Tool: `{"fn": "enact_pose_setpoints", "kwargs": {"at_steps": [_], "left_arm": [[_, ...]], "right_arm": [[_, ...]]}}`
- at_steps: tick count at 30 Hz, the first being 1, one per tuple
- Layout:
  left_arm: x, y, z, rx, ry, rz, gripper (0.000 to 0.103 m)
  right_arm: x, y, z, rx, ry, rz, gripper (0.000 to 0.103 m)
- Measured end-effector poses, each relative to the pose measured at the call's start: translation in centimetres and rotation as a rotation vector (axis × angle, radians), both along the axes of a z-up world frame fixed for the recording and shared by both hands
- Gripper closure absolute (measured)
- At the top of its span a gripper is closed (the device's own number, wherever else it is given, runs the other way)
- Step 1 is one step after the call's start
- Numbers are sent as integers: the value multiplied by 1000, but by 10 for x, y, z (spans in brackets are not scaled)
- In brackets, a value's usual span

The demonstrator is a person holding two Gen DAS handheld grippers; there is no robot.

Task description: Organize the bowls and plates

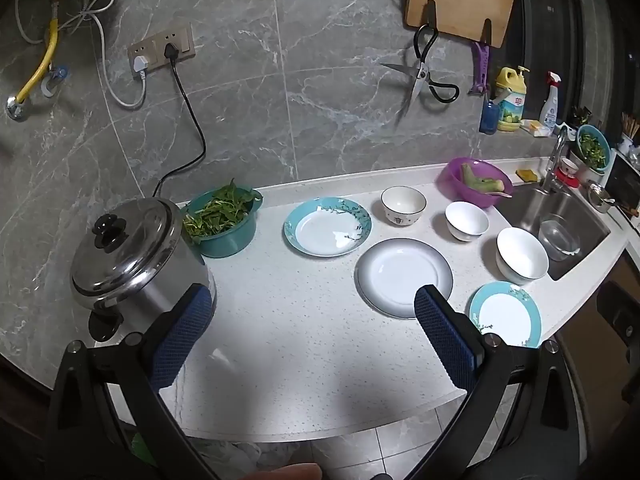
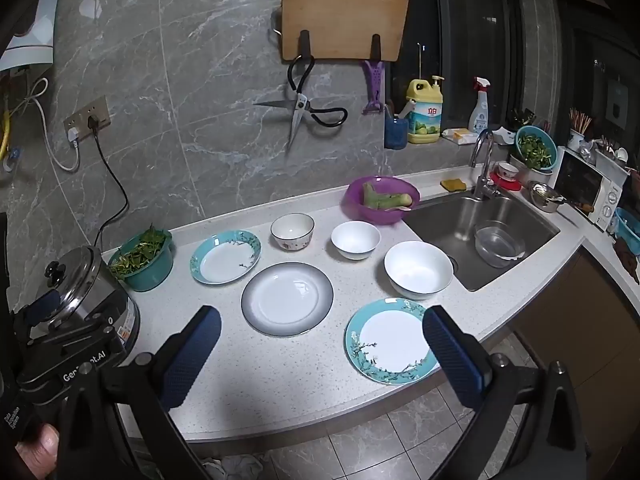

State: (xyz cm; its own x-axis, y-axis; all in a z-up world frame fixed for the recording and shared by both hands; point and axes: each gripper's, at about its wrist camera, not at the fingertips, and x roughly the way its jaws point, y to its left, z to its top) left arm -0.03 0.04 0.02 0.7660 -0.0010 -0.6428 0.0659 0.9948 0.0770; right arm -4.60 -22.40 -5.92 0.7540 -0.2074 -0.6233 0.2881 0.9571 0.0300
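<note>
Setting: grey marble-tiled kitchen wall behind a pale speckled stone table [image 2: 280, 376], with a stainless steel sink [image 2: 532, 248] at three o'clock.
Left tongs [image 1: 312, 308]: blue-padded jaws spread wide, nothing between them, hovering above the table's near edge.
Right tongs [image 2: 320, 332]: blue-padded jaws spread wide, empty, hovering above the table's near edge.
Grey-rimmed white round plate [image 2: 287, 298]: flat on the table at centre, apart from the other dishes.
Far teal-rimmed floral plate [image 2: 225, 257]: at ten o'clock from the grey-rimmed plate, just beside it.
Near teal-rimmed floral plate [image 2: 388, 342]: at four o'clock from the grey-rimmed plate, close to the table's front edge.
Dark-rimmed patterned bowl [image 2: 292, 231]: upright at twelve o'clock from the grey-rimmed plate.
Small white bowl [image 2: 355, 240]: upright at three o'clock from the patterned bowl.
Large white bowl [image 2: 418, 269]: upright beside the sink, at twelve o'clock from the near teal plate.
Purple plastic basin [image 2: 380, 200]: at the sink's far corner, holding a pale green vegetable.
Teal tub of green leaves [image 2: 142, 258]: at nine o'clock from the far teal plate.
Shiny steel lidded cooker [image 1: 136, 260]: at the table's nine o'clock end, plugged into the wall.
Wooden cutting board [image 2: 344, 20]: hanging on the wall, with scissors [image 2: 304, 108] below.
</note>
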Motion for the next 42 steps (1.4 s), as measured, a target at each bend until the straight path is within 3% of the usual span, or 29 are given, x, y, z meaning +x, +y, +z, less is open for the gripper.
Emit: {"fn": "enact_pose_setpoints", "kwargs": {"at_steps": [19, 28, 42], "left_arm": [[3, -2, -1, 7, 9, -3, 0], [-3, -4, -16, 8, 9, 0, 0], [-4, 1, -10, 6, 13, 2, 0]], "right_arm": [[0, 0, -3, -2, 7, 0, 0], [-1, 1, -1, 0, 7, 1, 0], [-3, 1, -3, -1, 8, 1, 0]]}}
